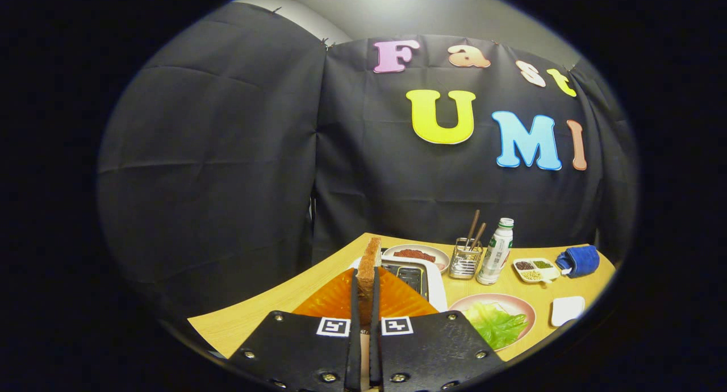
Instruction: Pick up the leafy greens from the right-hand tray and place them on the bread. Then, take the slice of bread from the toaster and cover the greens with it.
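My gripper is shut on a slice of bread, which stands on edge between the two fingers and sticks out past their tips. It hangs over an orange plate just ahead of the fingers. A white toaster sits right behind the plate. To the right of the fingers, leafy greens lie on a pink plate.
Beyond the toaster is a plate of reddish-brown food. To its right stand a wire holder with chopsticks, a white bottle, a small divided dish of grains, a blue cloth and a white square dish. The wooden table ends close on the left.
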A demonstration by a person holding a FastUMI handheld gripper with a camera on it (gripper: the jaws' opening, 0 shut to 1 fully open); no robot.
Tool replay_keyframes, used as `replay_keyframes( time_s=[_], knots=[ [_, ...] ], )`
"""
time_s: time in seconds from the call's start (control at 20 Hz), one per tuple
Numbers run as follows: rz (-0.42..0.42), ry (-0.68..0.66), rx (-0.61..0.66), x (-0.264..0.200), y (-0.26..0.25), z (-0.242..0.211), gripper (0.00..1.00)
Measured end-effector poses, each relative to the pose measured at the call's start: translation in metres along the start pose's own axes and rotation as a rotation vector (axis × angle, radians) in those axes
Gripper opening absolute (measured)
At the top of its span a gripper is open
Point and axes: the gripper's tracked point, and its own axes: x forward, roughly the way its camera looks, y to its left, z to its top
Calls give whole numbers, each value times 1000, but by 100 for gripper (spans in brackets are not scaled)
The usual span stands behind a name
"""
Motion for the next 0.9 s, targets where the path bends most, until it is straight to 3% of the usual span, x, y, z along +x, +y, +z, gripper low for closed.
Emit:
replay_keyframes(
  time_s=[0.5,0.8,0.9],
  knots=[
    [14,-91,76,-39,-40,60,6],
    [-18,-64,99,-57,-92,48,6],
    [-64,-49,87,-57,-121,35,6]
  ],
)
